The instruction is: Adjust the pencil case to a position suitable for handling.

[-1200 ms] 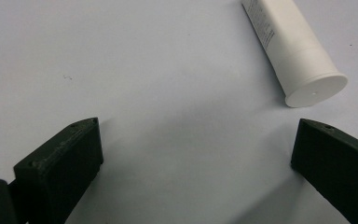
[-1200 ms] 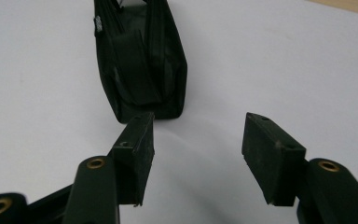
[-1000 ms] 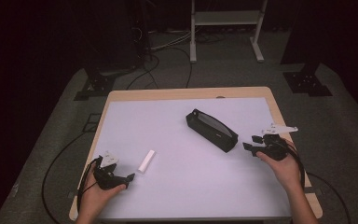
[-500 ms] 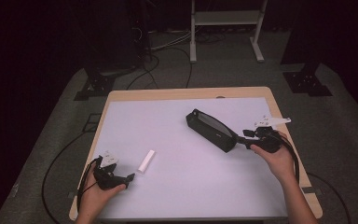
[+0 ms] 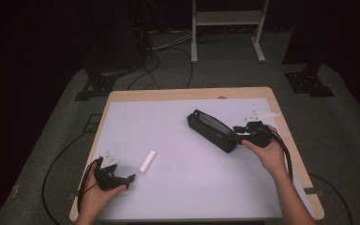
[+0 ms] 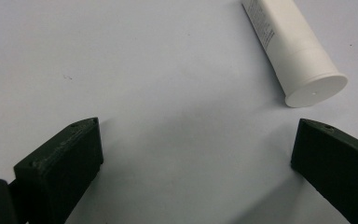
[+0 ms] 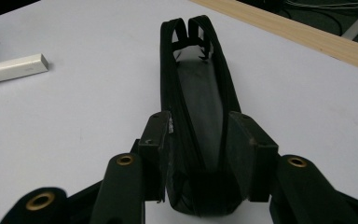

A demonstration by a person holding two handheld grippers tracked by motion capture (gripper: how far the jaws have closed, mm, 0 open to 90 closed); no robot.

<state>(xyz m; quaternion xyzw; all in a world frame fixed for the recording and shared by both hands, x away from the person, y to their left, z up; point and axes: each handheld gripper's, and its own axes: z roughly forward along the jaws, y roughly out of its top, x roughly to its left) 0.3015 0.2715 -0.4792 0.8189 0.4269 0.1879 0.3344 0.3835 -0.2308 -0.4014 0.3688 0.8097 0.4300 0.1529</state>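
A long black zip pouch (image 5: 213, 131) lies slantwise right of the table's middle, its top open. My right gripper (image 5: 238, 133) holds its near end. In the right gripper view the two jaws press on both sides of the pouch (image 7: 200, 93), with the right gripper (image 7: 199, 121) shut on it. A white tube (image 5: 147, 161) lies at the front left. My left gripper (image 5: 129, 178) rests on the table just left of the tube and stands open. In the left gripper view the tube's capped end (image 6: 293, 51) lies ahead, off to the right of the left gripper (image 6: 196, 135).
The table (image 5: 187, 93) has a white top with a wooden rim. Cables trail from both grippers over the table's sides. Dark floor, stand legs and loose cables lie beyond the far edge. The white tube (image 7: 11, 69) sits far left in the right gripper view.
My right gripper has moved left from the table's right side to the pouch's near end and closed on it. The left gripper and the tube have stayed put.
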